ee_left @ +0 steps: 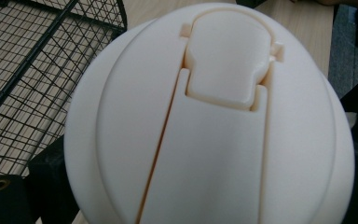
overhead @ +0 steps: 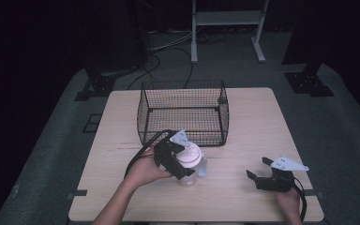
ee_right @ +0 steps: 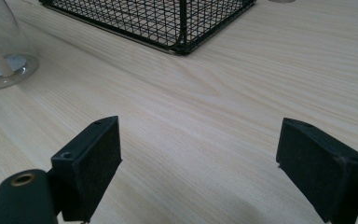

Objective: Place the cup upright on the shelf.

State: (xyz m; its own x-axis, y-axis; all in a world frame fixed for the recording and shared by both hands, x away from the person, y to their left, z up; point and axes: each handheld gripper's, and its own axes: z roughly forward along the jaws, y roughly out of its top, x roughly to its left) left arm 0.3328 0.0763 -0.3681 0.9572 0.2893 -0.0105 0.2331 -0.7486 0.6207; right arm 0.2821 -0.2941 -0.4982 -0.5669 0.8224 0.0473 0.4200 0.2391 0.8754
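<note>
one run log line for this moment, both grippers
left gripper: shut on lidded cup, on table | right gripper: open, empty | wire basket: empty

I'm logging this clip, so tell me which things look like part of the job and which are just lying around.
Likely in the job:
- cup with cream lid, left gripper around it
- wire basket, just behind the cup
- right gripper, open, resting on the table

Just about:
- white stand on the floor
- cables on the floor
</note>
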